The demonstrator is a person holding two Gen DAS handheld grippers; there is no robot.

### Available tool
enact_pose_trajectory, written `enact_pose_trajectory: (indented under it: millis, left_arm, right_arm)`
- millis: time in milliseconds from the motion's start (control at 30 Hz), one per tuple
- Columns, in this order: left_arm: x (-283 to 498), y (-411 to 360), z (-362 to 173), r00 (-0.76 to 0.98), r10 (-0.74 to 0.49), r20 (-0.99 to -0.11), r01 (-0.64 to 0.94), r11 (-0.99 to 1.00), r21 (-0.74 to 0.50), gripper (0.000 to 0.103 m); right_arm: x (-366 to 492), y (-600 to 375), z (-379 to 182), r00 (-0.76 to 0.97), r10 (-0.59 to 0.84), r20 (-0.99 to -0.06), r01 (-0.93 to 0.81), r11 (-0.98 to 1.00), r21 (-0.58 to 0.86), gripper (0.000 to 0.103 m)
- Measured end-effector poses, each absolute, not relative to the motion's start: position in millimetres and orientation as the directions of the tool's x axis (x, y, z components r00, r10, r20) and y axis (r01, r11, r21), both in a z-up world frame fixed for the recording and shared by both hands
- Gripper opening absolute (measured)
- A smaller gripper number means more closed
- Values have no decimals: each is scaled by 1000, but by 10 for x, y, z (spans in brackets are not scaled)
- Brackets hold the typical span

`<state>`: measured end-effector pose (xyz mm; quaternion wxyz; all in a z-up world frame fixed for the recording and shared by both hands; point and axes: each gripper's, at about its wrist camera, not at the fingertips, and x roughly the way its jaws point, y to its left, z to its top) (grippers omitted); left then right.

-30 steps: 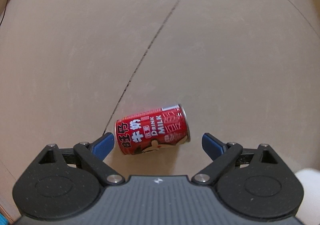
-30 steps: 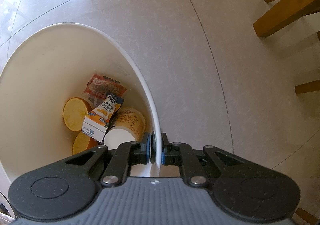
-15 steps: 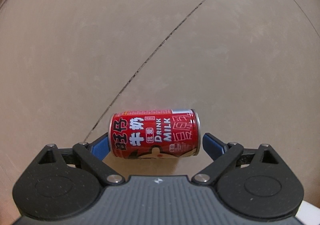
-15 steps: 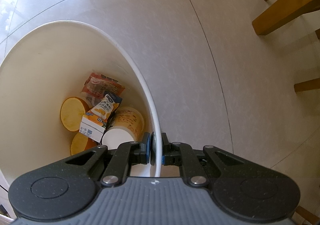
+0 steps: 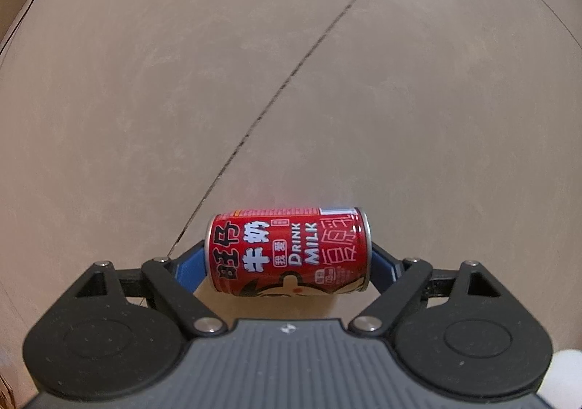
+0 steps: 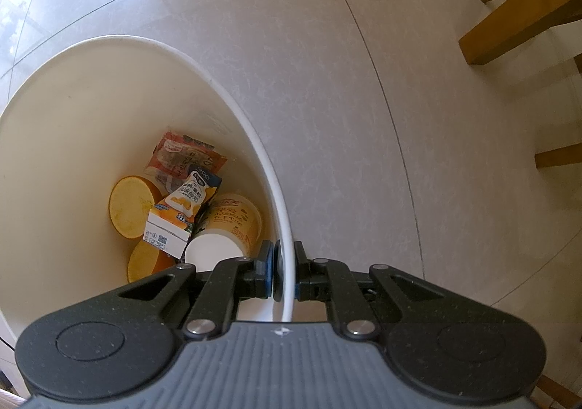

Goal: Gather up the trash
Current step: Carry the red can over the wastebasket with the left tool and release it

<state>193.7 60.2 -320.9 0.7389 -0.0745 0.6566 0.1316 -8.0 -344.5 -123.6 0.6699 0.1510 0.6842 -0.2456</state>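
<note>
A red milk can (image 5: 287, 250) lies on its side on the beige floor tiles, lengthwise between the fingers of my left gripper (image 5: 287, 269). The jaws are closing on it, and the blue pads (image 5: 191, 267) sit against the can's two ends. In the right wrist view my right gripper (image 6: 283, 274) is shut on the rim of a white trash bin (image 6: 251, 139). At the bottom of the bin lie a snack wrapper (image 6: 182, 154), a small drink carton (image 6: 178, 212), a paper cup (image 6: 232, 223) and orange lids (image 6: 129, 205).
A dark grout line (image 5: 276, 96) runs across the floor from the can to the upper right. A thin cable (image 5: 22, 8) lies at the far left. Wooden furniture legs (image 6: 509, 19) stand at the right of the bin. A white edge (image 5: 567, 372) shows at the lower right.
My left gripper has sunk over the can, which now fills the gap, and its jaws have narrowed onto the can's ends. The right gripper and the bin have not moved.
</note>
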Motion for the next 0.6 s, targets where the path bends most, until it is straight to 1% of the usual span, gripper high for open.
enact_pose_trajectory:
  millis: [33,167,300,433,600]
  left_arm:
    - [2070,575,-3290,104,96,-990,-282,957,64,87]
    - [2093,428,-3208,108,88,-990,-213,975,63,87]
    - [2092,159,-3046,116,87,-989,-80,994,78,87]
    - [2030,-181,-2815,126,54,-991,68,996,63,87]
    - [1963,-564,-2343,137,18,-990,236,971,50,87]
  right_arm:
    - [-79,-3442,-1237,-57,-124,-991,535,834,-135,12]
    - [-82,-3443,-1240,-56,-123,-991,535,835,-134,12]
    - [-79,-3448,-1240,-58,-122,-991,535,834,-134,12]
    - [-64,-3444,-1244,-63,-123,-990,535,833,-138,12]
    - [-68,-3409,-1247,-61,-135,-989,516,844,-147,13]
